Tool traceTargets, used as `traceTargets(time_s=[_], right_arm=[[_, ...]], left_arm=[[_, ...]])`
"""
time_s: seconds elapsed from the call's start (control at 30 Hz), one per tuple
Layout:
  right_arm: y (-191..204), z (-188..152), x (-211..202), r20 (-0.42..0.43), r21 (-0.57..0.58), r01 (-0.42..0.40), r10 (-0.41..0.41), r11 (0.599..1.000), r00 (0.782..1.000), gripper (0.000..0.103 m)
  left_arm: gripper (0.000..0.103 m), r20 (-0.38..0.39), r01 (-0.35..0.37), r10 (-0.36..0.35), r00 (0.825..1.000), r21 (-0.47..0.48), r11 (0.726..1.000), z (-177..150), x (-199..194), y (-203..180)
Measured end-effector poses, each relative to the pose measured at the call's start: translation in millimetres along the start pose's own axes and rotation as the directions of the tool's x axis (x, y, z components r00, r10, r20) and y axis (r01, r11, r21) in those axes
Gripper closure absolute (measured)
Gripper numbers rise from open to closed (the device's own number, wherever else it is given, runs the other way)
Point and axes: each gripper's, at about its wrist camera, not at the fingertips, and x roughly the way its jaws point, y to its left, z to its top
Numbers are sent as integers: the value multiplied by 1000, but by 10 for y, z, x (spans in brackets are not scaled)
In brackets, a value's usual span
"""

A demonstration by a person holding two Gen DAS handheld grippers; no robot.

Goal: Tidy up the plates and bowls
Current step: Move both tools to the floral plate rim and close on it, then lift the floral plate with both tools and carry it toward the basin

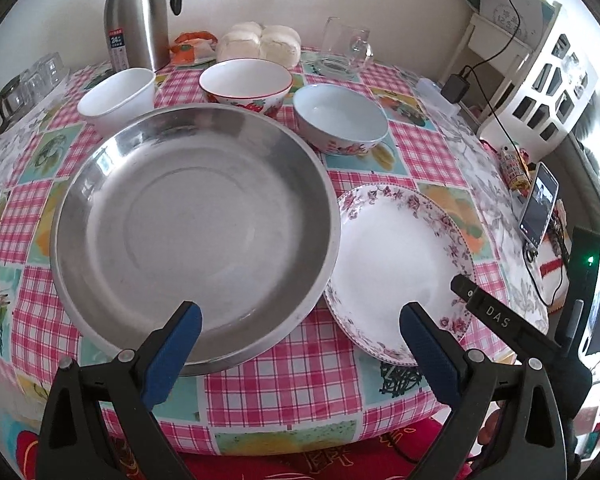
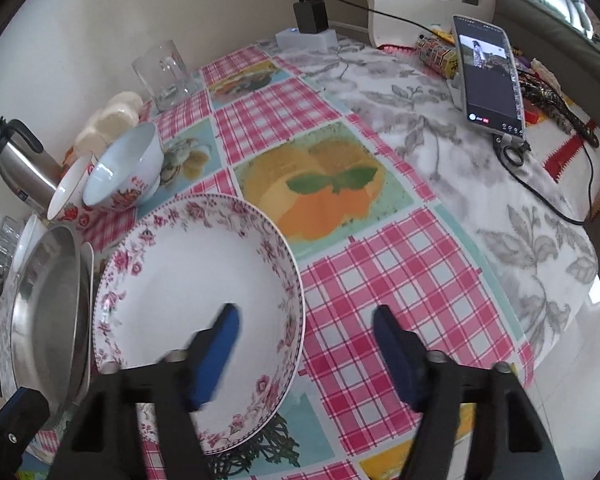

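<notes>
A steel pan (image 1: 192, 224) overlaps a floral plate (image 1: 396, 264), with three upright bowls (image 1: 246, 86) behind.

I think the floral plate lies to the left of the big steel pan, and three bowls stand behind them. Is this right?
Not quite: in the left wrist view the floral plate lies to the right of the steel pan. Three bowls do stand behind them.

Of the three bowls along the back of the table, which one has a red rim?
The middle bowl, with strawberries painted on its outside. The left bowl is plain white, and the right bowl is pale blue inside with flowers on its side and no red edge.
</notes>
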Motion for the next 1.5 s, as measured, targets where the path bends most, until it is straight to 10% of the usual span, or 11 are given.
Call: traceTargets(time_s=[0.2,0.77,0.83,1.5], right_arm=[[7,-5,42,-19,-7,26,-26,1000,999,74],[-446,56,-35,4,162,165,-168,973,986,74],[-507,66,-45,6,180,179,-183,967,983,74],[-570,118,35,8,184,175,-179,967,984,74]], left_arm=[[4,-8,5,-5,1000,18,1000,3,6,-41],[6,-75,18,-8,997,135,991,231,109,-615],[23,-99,31,-16,995,149,988,242,192,-719],[78,-302,56,-25,953,96,994,248,1082,-957]])
